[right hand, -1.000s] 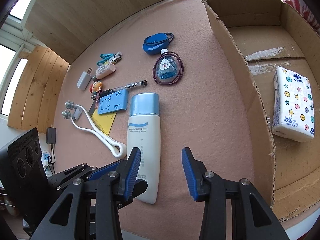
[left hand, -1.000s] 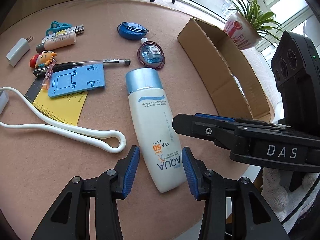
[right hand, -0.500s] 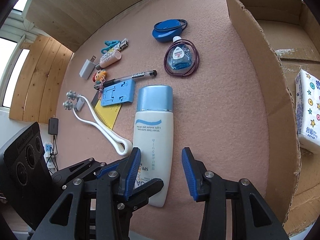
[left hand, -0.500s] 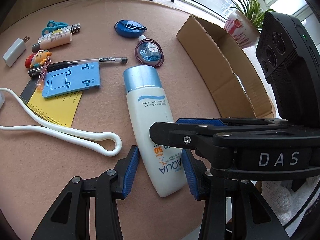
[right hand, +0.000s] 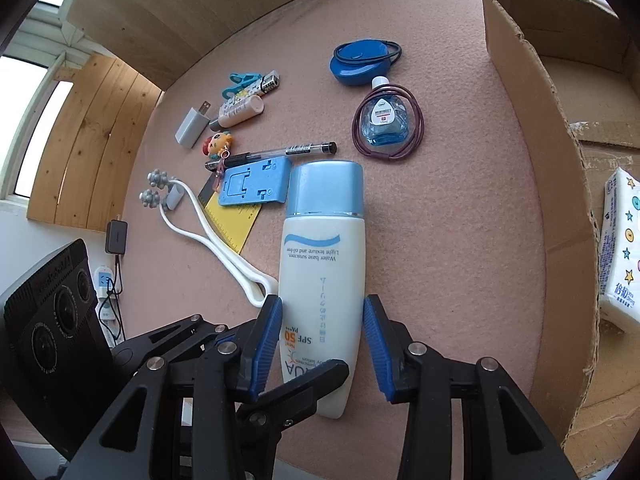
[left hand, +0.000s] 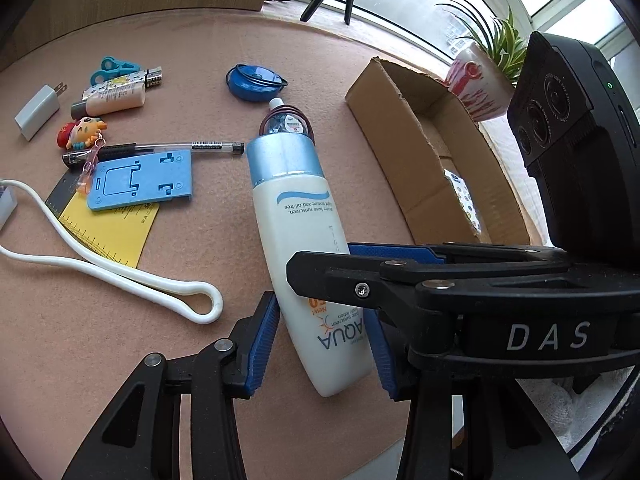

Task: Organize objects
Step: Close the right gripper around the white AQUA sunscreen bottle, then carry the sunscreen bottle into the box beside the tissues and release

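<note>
A white sunscreen bottle with a light-blue cap lies flat on the pink felt table, cap pointing away from me. Its bottom end sits between the blue pads of my left gripper. My right gripper straddles the same end from the other side. Both pairs of jaws stand open, close beside the bottle's flanks, and I see no squeeze. In the left wrist view a black finger of the right gripper crosses over the bottle. In the right wrist view a left finger covers its base.
An open cardboard box stands to the right, holding a tissue pack. Left of the bottle lie a blue phone stand, pen, yellow ruler, white roller, charger, small tube and keychain. Beyond it lie an eye-drop bottle and a blue case.
Both grippers have closed in on the bottle's bottom end, which now fills the gap between each pair of pads. The right gripper's finger has slid leftward over the bottle. Jaw widths look unchanged.
</note>
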